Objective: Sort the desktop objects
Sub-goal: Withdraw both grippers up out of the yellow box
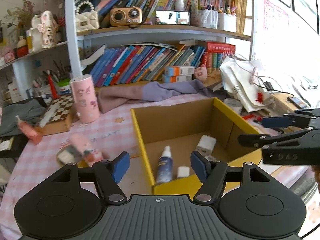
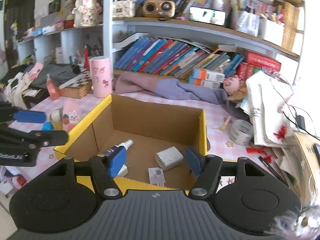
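A cardboard box with a yellow rim [image 1: 140, 132] [image 2: 204, 132] stands open on the pink checked tablecloth. Inside lie a dark blue spray bottle [image 1: 165, 166] [image 2: 128, 144], a white charger block [image 1: 206, 143] [image 2: 169, 158], a small white item [image 1: 183, 171] and a small card [image 2: 157, 176]. My left gripper [image 1: 159, 166] hangs open over the box's near left corner, holding nothing. Over the near edge of the box my right gripper [image 2: 154, 162] is open too, nothing between its pads. Each gripper shows at the side of the other's view: the right gripper [image 1: 280, 128], the left gripper [image 2: 30, 124].
Left of the box lie a pink printed tube [image 1: 86, 148] [image 2: 70, 114], a small tape roll [image 1: 65, 156] and a pink bottle [image 1: 29, 130]. A tall pink cylinder [image 1: 85, 98] stands behind. A purple cloth [image 1: 152, 92], a larger tape roll [image 2: 241, 132] and bags [image 2: 266, 108] crowd the back and right.
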The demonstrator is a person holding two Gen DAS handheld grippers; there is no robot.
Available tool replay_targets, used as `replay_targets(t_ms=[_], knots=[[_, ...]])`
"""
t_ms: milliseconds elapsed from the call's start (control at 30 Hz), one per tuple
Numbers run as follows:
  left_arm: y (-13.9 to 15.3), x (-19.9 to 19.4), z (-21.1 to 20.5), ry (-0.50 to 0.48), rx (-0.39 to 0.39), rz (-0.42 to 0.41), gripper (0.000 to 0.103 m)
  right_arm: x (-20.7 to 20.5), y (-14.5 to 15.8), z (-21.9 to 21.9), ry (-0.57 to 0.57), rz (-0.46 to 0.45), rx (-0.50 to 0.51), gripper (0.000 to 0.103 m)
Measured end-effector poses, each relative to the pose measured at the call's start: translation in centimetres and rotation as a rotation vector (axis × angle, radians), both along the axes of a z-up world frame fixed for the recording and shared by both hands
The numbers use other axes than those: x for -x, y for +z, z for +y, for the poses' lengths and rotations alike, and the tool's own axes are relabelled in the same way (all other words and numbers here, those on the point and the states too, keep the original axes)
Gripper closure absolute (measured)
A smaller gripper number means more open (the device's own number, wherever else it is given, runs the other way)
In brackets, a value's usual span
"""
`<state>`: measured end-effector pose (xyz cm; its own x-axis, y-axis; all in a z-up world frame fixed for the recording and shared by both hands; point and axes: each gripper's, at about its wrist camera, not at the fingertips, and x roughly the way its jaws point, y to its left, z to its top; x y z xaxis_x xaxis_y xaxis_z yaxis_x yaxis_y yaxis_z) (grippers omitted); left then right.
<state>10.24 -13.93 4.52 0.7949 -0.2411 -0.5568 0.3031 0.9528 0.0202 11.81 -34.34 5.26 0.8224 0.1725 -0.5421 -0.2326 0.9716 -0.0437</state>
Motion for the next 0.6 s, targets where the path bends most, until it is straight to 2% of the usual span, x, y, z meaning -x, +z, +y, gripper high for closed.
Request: replay_targets(t_ms=[233,600], knots=[[-1.3,1.3,1.9,0.025,0.006,0.030,0.031,1.9,-1.2,0.8,-0.061,0.019,-0.001,0.036],[-2.8,2.9,4.7,-0.024,0.011,0.091,0.031,4.6,-2.8,4.2,-0.143,0.069,-0.001,0.036]])
